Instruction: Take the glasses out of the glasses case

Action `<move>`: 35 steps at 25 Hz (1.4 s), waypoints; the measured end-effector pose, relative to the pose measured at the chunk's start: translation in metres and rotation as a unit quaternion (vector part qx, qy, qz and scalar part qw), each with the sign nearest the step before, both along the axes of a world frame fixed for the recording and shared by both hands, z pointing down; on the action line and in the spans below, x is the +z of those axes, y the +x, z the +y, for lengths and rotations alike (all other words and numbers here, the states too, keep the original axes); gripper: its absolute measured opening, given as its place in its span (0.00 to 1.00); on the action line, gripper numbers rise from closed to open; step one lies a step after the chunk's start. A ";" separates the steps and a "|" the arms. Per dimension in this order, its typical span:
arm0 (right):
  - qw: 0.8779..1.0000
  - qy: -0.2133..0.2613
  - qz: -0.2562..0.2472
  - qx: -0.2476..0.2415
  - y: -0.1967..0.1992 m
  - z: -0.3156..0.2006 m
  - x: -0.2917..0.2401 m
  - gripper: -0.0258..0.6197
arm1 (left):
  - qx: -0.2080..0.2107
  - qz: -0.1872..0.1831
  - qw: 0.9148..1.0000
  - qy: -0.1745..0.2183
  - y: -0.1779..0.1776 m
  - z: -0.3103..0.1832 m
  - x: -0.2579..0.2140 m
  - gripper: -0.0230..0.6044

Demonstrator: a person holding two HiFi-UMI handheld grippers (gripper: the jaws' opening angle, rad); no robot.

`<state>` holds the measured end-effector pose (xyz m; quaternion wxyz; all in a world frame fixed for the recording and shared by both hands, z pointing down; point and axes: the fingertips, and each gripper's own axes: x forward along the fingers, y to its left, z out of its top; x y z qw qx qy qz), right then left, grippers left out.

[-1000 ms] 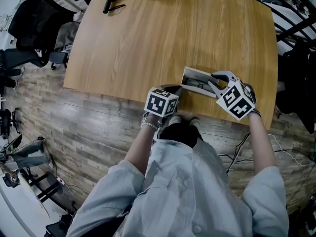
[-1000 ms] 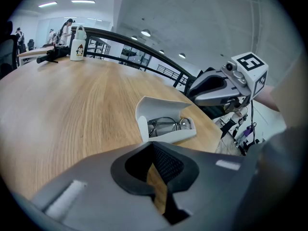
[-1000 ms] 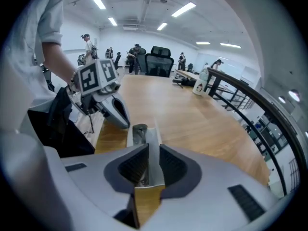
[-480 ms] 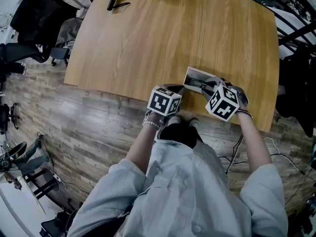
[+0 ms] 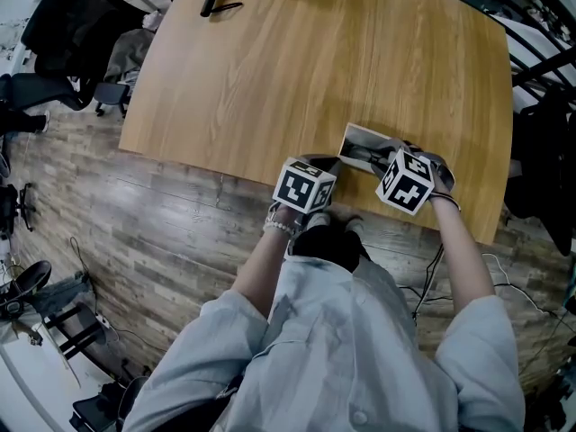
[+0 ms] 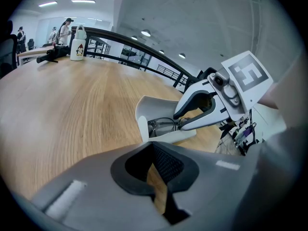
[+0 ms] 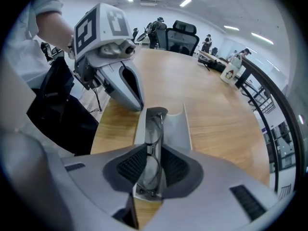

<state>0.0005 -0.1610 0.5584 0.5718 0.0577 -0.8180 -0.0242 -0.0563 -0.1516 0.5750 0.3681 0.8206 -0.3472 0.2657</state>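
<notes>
- Glasses case (image 5: pixel 358 140) lies open on the wooden counter (image 5: pixel 315 70), close to the edge nearest the person, with its lid swung up.
- Glasses (image 7: pixel 153 138) lie folded in the case tray and appear edge-on in the right gripper view.
- Right gripper (image 7: pixel 153 163) points steeply down into the case. Its fingers have just been opening and stand partly apart, one on each side of the glasses. The frame sits between the pads, and no clamping contact is visible.
- Left gripper (image 6: pixel 155 149) sits at the counter edge, just beside the left end of the case. Its fingers meet at the tips and hold nothing. Only a sliver of counter shows behind the tips.
- White bottle (image 6: pixel 78 36) stands at the far end of the counter, well apart from the case.
</notes>
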 end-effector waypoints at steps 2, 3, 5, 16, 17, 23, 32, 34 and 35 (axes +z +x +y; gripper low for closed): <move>1.000 -0.008 0.005 -0.007 -0.001 0.001 0.001 0.16 | 0.000 0.000 1.000 0.000 0.000 0.000 0.000 0.04; 1.000 -0.013 0.008 -0.012 -0.001 0.003 0.002 0.15 | 0.000 0.000 1.000 0.000 0.000 0.001 0.000 0.04; 0.999 -0.024 0.016 -0.019 -0.002 0.004 0.003 0.13 | 0.000 0.000 1.000 0.000 0.000 0.001 0.000 0.04; 0.997 -0.064 0.028 0.019 -0.003 -0.003 0.008 0.12 | 0.000 0.000 1.000 0.001 0.001 0.002 0.000 0.04; 0.998 -0.059 0.025 0.017 -0.003 -0.003 0.007 0.12 | 0.000 0.001 1.000 0.000 0.001 0.002 0.001 0.04; 0.999 -0.027 -0.002 0.023 -0.003 -0.002 0.000 0.08 | 0.001 0.001 1.000 -0.001 0.000 0.002 0.000 0.04; 0.998 0.054 -0.002 0.011 -0.003 0.000 -0.005 0.06 | 0.000 0.002 1.000 -0.002 0.000 0.001 0.001 0.04; 0.997 0.075 -0.001 0.005 -0.004 0.000 -0.009 0.06 | 0.001 0.002 1.000 -0.002 -0.001 0.001 0.001 0.04; 0.997 0.081 0.000 0.003 -0.004 0.000 -0.010 0.06 | 0.001 0.002 1.000 -0.002 -0.001 0.001 0.001 0.04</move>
